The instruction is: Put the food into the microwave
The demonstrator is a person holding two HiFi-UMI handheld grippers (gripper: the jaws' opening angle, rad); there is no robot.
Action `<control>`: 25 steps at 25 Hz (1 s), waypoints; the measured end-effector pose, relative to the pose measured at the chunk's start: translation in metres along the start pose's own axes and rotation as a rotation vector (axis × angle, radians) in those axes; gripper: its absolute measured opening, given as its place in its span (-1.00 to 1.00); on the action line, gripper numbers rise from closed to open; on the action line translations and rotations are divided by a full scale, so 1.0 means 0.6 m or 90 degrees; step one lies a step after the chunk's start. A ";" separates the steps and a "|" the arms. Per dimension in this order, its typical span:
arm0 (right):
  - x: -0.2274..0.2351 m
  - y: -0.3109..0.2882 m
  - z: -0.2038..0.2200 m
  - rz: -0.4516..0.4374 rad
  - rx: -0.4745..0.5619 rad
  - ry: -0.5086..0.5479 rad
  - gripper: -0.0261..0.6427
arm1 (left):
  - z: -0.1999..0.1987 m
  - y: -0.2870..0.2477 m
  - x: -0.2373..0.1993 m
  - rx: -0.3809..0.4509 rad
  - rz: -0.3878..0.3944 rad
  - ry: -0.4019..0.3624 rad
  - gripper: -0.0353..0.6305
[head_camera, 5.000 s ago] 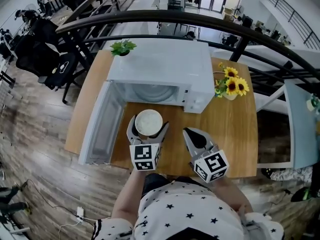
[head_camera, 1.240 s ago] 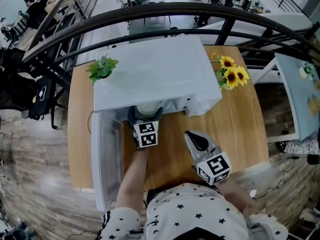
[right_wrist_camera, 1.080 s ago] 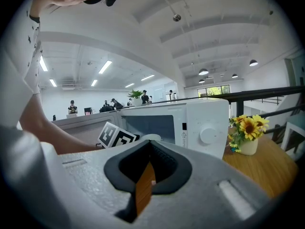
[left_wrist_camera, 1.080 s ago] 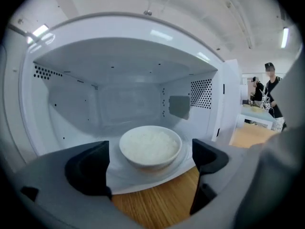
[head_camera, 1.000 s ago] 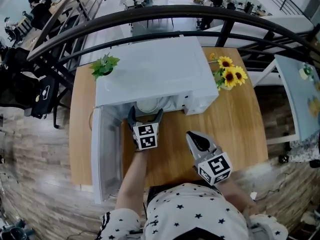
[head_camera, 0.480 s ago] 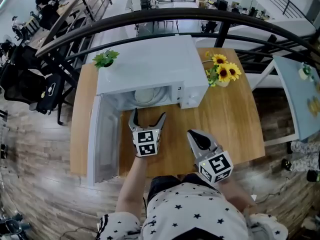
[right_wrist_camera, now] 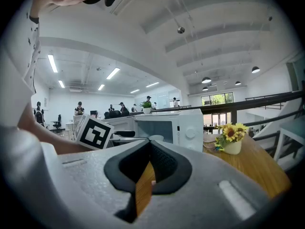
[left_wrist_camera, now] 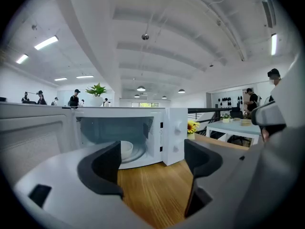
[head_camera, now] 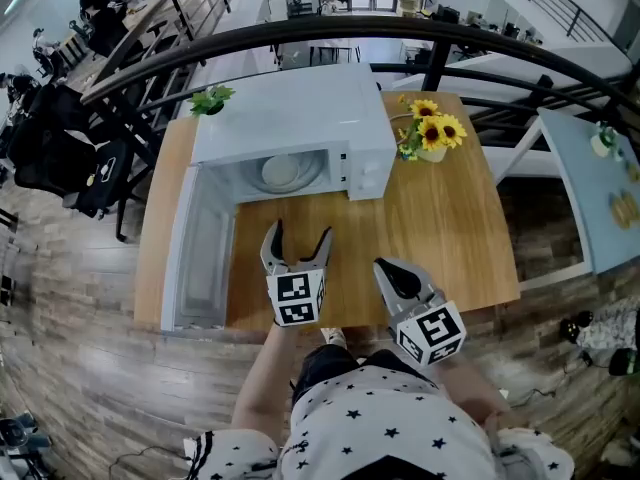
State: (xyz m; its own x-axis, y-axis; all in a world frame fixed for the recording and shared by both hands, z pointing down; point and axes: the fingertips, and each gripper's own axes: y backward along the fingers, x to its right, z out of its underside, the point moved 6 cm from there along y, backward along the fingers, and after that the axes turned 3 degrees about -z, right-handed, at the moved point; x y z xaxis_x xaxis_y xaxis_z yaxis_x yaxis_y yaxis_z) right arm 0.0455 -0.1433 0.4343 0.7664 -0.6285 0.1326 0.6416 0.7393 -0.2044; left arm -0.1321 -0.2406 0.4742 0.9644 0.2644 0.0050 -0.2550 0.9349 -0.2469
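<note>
With the food bowl [head_camera: 281,172] inside the microwave [head_camera: 290,118] at the table's [head_camera: 450,218] far edge, the left gripper's [head_camera: 298,234] wide jaws closing on nothing and the right gripper [head_camera: 388,270] pinched together empty, a hard shove on the open door [head_camera: 200,258] could jolt the bowl.

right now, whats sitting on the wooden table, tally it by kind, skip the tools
microwave: 1
white bowl, inside the microwave: 1
vase of sunflowers: 1
green plant, at the microwave's back left corner: 1
total: 4
</note>
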 end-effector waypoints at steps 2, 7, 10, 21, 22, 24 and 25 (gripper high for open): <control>-0.005 0.018 0.003 0.003 0.005 0.001 -0.91 | -0.002 0.025 0.016 0.008 0.000 0.001 0.27; -0.023 0.059 0.012 0.006 0.019 0.006 -0.91 | -0.005 0.093 0.050 0.034 -0.004 0.015 0.01; -0.036 0.083 0.017 0.005 0.025 0.008 -0.91 | -0.004 0.136 0.066 0.048 -0.010 0.024 -0.19; -0.085 0.155 0.032 0.013 0.044 0.012 -0.91 | 0.005 0.268 0.110 0.064 -0.006 0.048 -0.55; -0.090 0.158 0.032 0.013 0.046 0.014 -0.91 | 0.005 0.276 0.111 0.064 -0.006 0.049 -0.58; -0.097 0.168 0.036 0.012 0.050 0.018 -0.91 | 0.009 0.295 0.119 0.069 -0.006 0.051 -0.67; -0.100 0.177 0.040 0.014 0.052 0.017 -0.91 | 0.013 0.305 0.125 0.071 -0.005 0.052 -0.68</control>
State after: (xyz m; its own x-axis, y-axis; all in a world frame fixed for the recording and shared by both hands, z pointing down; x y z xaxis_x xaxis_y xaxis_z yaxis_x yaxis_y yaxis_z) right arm 0.0683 -0.0212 0.4277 0.7796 -0.6179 0.1022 0.6263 0.7692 -0.1269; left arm -0.1067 -0.0478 0.4372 0.9676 0.2417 -0.0732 -0.2499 0.9584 -0.1382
